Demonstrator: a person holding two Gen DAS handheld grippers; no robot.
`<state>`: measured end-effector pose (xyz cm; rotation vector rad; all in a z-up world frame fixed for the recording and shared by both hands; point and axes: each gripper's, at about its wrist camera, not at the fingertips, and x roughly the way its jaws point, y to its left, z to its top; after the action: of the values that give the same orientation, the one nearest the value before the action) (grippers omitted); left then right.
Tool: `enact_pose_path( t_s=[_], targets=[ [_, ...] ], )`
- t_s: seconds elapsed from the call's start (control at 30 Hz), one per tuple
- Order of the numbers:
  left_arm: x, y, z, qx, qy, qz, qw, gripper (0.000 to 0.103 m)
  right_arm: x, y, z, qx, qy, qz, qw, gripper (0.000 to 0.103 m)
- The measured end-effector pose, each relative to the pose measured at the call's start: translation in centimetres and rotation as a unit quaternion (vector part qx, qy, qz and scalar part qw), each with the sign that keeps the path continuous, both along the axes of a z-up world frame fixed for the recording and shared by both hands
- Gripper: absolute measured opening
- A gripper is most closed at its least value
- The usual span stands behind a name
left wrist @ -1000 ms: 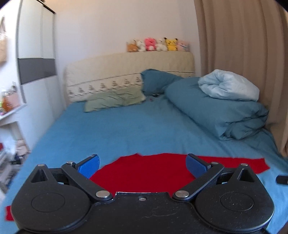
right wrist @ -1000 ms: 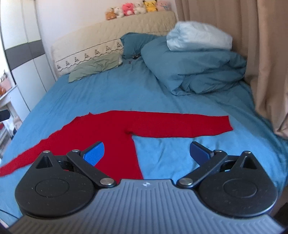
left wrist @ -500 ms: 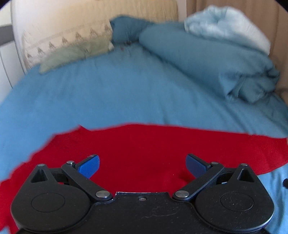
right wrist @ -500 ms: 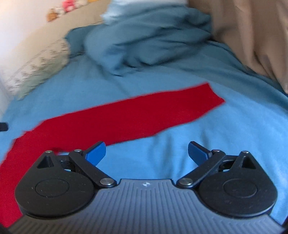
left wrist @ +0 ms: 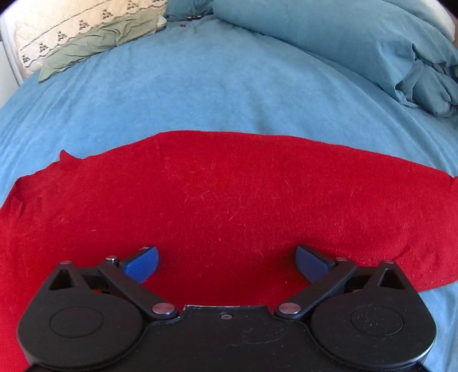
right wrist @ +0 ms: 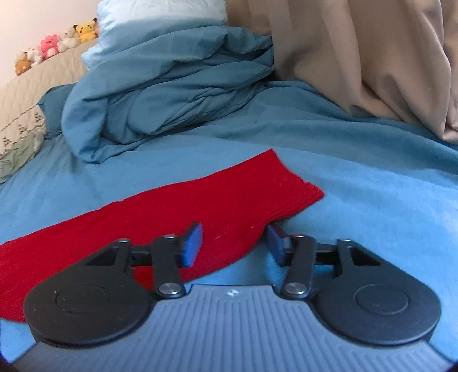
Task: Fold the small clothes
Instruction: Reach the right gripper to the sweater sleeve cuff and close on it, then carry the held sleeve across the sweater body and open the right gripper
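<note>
A red long-sleeved top (left wrist: 229, 200) lies flat on the blue bed sheet (left wrist: 200, 85). My left gripper (left wrist: 226, 263) is open and hovers low over the top's body, fingers wide apart with red cloth between them. In the right wrist view one red sleeve (right wrist: 200, 200) runs from lower left to its cuff at the right. My right gripper (right wrist: 233, 243) is partly closed, its jaws straddling the sleeve's near edge close to the cuff, with a gap still between them. The blue fingertips (right wrist: 191, 246) touch or nearly touch the cloth.
A folded blue duvet (right wrist: 160, 97) with a pale pillow on top lies beyond the sleeve. Beige curtains (right wrist: 372, 57) hang at the right. A green pillow (left wrist: 100, 43) and cream headboard (left wrist: 71, 23) are at the far end. Plush toys (right wrist: 57, 43) sit on the headboard.
Both grippers have dropped closer to the bed and the top. The right one moved right along the sleeve toward its cuff and its jaws have narrowed around the sleeve edge.
</note>
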<state>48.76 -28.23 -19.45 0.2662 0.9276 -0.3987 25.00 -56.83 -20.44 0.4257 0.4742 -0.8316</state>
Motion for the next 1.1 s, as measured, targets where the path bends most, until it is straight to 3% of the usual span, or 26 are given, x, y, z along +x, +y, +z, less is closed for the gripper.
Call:
enact_pose_path(
  t_s=[0.07, 0.13, 0.2, 0.37, 0.57, 0.67, 0.8, 0.93, 1.0, 1.1],
  targets=[
    [0.4, -0.2, 0.0, 0.003, 0.008, -0.004, 1.0, 0.103, 0.3, 0.1, 0.1, -0.011, 0.009, -0.002, 1.0, 0.047],
    [1.1, -0.6, 0.1, 0.006, 0.017, -0.004, 0.9998, 0.103, 0.5, 0.0, 0.2, -0.014, 0.017, -0.004, 1.0, 0.028],
    [1.9, -0.8, -0.1, 0.006, 0.022, -0.004, 0.9997, 0.103, 0.9, -0.2, 0.6, -0.011, 0.023, 0.001, 1.0, 0.022],
    [2.4, 0.5, 1.1, -0.01, 0.029, 0.006, 0.9995, 0.103, 2.4, 0.7, 4.7, -0.016, 0.007, 0.027, 0.999, 0.021],
    [1.4, 6.7, 5.6, -0.012, -0.046, 0.03, 0.9984, 0.103, 7.6, 6.8, 14.0, -0.019, -0.075, 0.144, 0.987, 0.021],
    [1.3, 12.1, 7.3, -0.025, -0.062, 0.058, 0.9961, 0.103, 11.1, 12.8, 17.8, -0.01, -0.123, 0.231, 0.965, 0.021],
    [0.8, 19.2, 7.8, -0.013, -0.092, 0.101, 0.9905, 0.103, 16.0, 23.2, 19.0, -0.001, -0.152, 0.363, 0.919, 0.021],
    [0.0, 24.8, 6.7, 0.01, -0.101, 0.136, 0.9856, 0.103, 20.3, 34.4, 13.7, 0.017, -0.114, 0.481, 0.869, 0.021],
    [-0.5, 27.2, 5.6, 0.028, -0.101, 0.153, 0.9827, 0.103, 21.4, 38.3, 9.4, 0.031, -0.069, 0.513, 0.855, 0.021],
    [-1.1, 29.9, 4.1, 0.022, -0.085, 0.159, 0.9834, 0.103, 21.5, 41.1, 4.0, 0.047, -0.024, 0.536, 0.843, 0.021]
  ],
)
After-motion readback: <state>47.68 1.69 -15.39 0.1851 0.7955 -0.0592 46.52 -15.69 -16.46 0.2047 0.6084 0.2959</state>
